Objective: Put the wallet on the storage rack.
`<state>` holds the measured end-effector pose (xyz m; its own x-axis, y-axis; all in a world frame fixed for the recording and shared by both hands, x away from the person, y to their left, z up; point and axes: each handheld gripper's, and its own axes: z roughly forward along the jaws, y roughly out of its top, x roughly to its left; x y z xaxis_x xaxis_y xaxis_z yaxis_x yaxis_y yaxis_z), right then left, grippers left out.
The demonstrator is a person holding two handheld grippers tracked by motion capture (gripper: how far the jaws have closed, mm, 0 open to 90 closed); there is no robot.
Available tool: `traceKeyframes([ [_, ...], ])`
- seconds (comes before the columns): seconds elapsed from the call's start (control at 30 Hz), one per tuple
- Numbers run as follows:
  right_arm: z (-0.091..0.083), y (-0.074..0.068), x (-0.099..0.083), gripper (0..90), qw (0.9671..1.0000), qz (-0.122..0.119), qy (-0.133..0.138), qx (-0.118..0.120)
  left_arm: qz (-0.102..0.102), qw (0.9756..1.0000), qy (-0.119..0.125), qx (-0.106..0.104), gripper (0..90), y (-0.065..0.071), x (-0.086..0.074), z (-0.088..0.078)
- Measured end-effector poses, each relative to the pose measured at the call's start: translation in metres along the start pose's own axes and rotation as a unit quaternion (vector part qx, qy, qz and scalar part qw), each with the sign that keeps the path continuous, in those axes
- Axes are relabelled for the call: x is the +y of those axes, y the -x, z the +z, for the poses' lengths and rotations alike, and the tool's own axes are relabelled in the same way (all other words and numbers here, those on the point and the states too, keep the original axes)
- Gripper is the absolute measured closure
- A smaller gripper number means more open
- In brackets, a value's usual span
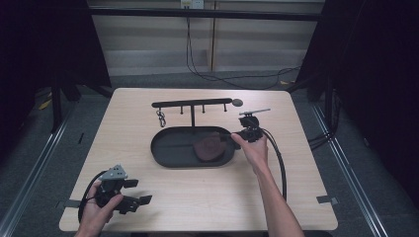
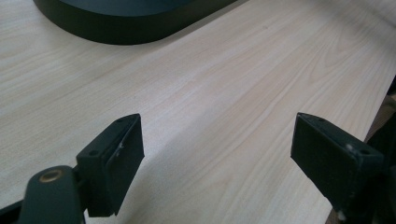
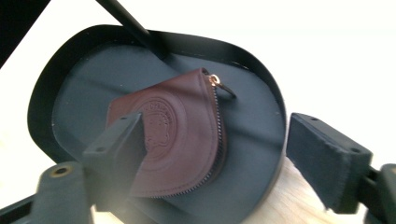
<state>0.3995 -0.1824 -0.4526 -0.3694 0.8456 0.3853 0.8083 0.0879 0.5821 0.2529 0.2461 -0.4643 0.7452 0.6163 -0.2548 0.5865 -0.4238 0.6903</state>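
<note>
The brown leather coin pouch (image 3: 177,135) lies flat in the black oval tray (image 3: 268,88), at its right end. The right tool (image 3: 212,156), jaws spread, hovers over it; closing there may only scrape the tray or push the pouch aside. The left tool (image 2: 217,158) rests spread, well clear of the tray.

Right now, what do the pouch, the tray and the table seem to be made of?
Pouch: likely leather, matte maroon, with an embossed round stamp and zipper edge. Tray: probably painted metal, thin upright rim, flat black finish. Table: pale wood grain, possibly laminate, smooth and low-sheen.
</note>
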Motion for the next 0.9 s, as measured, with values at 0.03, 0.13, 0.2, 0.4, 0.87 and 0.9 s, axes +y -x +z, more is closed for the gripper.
traceKeyframes([
  [0.03,-0.002,0.001,-0.001,17.8,1.0,-0.002,0.003,0.001,0.0,1.0,-0.001,0.001,17.1,0.0,0.0,0.0],
  [0.13,-0.007,0.001,-0.002,15.3,1.0,-0.003,0.009,-0.002,-0.001,1.0,0.0,0.002,17.1,0.0,0.0,0.0],
  [0.2,-0.011,0.0,-0.003,14.8,0.9999,-0.01,0.011,-0.008,-0.001,1.0,-0.001,0.004,17.1,0.0,0.0,0.001],
  [0.4,-0.022,-0.004,-0.005,14.7,0.9995,-0.02,0.019,-0.017,-0.004,1.0,0.0,0.007,17.0,-0.001,0.0,0.0],
  [0.87,-0.05,0.004,-0.026,18.7,0.9975,-0.026,0.049,-0.043,-0.006,0.9999,0.0,0.01,17.1,-0.002,0.0,0.0],
  [0.9,-0.052,0.004,-0.028,19.0,0.9975,-0.027,0.05,-0.043,-0.006,0.9999,0.004,0.012,17.1,-0.002,0.0,0.0],
])
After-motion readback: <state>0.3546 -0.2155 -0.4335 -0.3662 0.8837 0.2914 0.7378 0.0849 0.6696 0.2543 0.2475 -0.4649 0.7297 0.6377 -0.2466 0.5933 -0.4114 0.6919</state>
